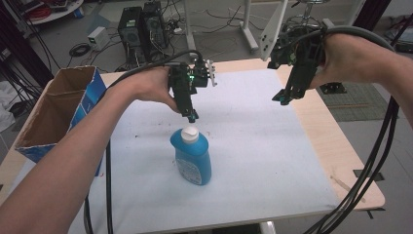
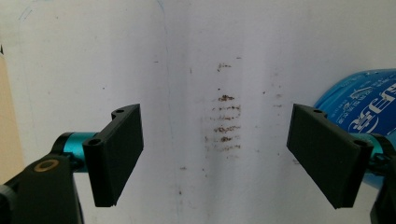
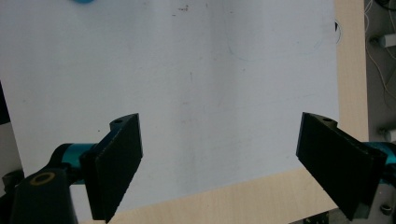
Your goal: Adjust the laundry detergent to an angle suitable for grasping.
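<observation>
— Where's the bottle?

— From my remote seat: the blue bottle (image 1: 192, 157) with its white cap (image 1: 189, 133) stands upright on the white mat (image 1: 272, 161), near centre. My left gripper (image 1: 192, 117) hangs just above the cap, at its twelve o'clock, not touching.

— Fingers?

— Left jaws spread wide, nothing between them; the bottle sits at their three o'clock. My right gripper (image 1: 282, 99) hovers well apart at the bottle's two o'clock, jaws wide, empty.
</observation>
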A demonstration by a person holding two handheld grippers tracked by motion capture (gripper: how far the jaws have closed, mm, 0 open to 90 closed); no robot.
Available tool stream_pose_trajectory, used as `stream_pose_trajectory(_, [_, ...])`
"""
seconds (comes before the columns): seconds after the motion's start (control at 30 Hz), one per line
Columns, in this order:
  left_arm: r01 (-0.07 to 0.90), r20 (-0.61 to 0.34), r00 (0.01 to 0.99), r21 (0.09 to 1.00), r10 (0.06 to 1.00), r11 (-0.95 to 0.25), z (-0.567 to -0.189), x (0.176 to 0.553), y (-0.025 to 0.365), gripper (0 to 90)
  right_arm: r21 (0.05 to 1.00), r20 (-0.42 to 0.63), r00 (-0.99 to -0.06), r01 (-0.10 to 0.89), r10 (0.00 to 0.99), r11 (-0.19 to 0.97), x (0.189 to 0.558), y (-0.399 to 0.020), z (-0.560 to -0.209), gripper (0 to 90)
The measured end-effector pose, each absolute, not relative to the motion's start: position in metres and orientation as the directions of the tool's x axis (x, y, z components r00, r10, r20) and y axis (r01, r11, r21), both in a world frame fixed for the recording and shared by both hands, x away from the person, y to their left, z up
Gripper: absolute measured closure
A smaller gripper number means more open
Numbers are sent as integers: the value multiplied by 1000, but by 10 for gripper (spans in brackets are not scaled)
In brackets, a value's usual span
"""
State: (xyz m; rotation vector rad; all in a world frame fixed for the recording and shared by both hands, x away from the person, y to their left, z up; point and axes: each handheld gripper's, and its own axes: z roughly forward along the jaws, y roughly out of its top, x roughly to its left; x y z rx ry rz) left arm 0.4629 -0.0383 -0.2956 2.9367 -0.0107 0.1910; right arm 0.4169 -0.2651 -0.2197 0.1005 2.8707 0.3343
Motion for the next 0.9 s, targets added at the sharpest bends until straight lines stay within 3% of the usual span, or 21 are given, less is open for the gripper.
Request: stream_pose_trajectory(0.9, [-18,127,992,214,9,-977,-291,460,-30,188,220,-235,-967,43,96,975,418,-257,-222,137])
